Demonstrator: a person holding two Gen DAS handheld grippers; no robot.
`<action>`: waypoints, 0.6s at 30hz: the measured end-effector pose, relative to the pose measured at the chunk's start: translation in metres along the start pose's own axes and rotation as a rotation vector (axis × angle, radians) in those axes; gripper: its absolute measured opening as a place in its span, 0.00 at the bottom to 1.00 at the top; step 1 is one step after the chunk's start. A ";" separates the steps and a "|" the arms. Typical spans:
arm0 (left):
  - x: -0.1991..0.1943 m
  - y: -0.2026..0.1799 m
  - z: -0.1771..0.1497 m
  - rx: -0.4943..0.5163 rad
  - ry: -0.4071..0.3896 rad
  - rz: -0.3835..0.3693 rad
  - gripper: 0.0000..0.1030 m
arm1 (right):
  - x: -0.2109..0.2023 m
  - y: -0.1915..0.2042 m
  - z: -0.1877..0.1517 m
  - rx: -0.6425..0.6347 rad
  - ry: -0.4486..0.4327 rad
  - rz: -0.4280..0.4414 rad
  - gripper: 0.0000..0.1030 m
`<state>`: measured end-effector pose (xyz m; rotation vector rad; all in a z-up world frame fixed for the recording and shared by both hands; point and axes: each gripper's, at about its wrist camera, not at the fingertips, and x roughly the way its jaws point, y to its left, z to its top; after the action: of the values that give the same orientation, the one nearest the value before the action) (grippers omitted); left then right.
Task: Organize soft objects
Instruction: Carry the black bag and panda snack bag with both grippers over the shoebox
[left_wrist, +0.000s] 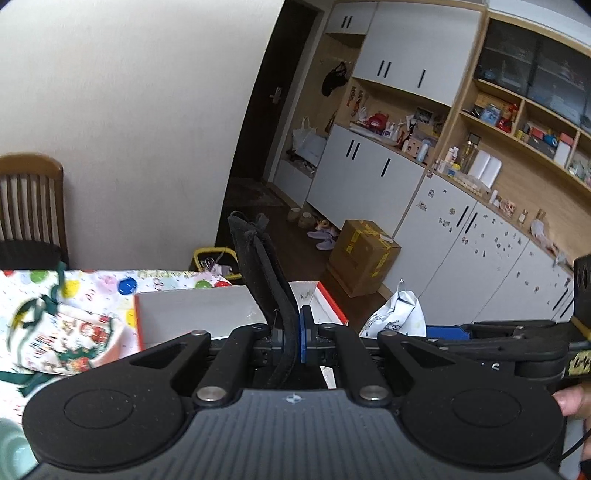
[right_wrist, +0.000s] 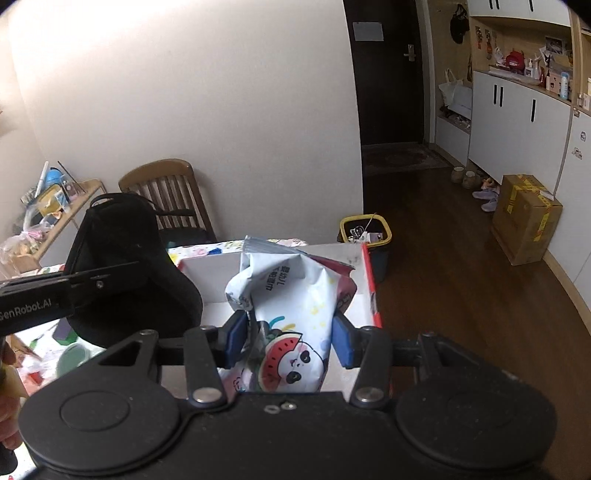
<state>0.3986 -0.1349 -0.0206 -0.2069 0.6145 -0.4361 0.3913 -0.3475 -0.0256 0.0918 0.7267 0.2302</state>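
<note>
Over a desk in balloon-print cloth — white cabinets behind — left gripper fingers clench a black fabric pouch, right gripper fingers grasp a panda-print wipes pack.

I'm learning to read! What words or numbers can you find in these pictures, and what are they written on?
"GenRobot.AI": on the side of the left gripper, seen from the right wrist.
Chinese print on the wipes pack in the right gripper: too creased to read.
Yellow tag on the right gripper's body: handwriting, unclear.
Cardboard box tape and cabinet stickers: too small.
</note>
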 end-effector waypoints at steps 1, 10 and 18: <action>0.008 0.002 0.001 -0.013 0.004 -0.001 0.05 | 0.006 -0.003 0.002 -0.005 0.006 -0.005 0.46; 0.063 0.009 0.002 -0.058 0.035 0.020 0.05 | 0.066 -0.024 0.008 -0.019 0.059 -0.018 0.46; 0.099 0.025 -0.009 -0.100 0.105 0.075 0.05 | 0.115 -0.031 -0.004 -0.060 0.163 -0.011 0.46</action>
<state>0.4735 -0.1581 -0.0864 -0.2563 0.7458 -0.3463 0.4777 -0.3496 -0.1078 0.0119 0.8818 0.2512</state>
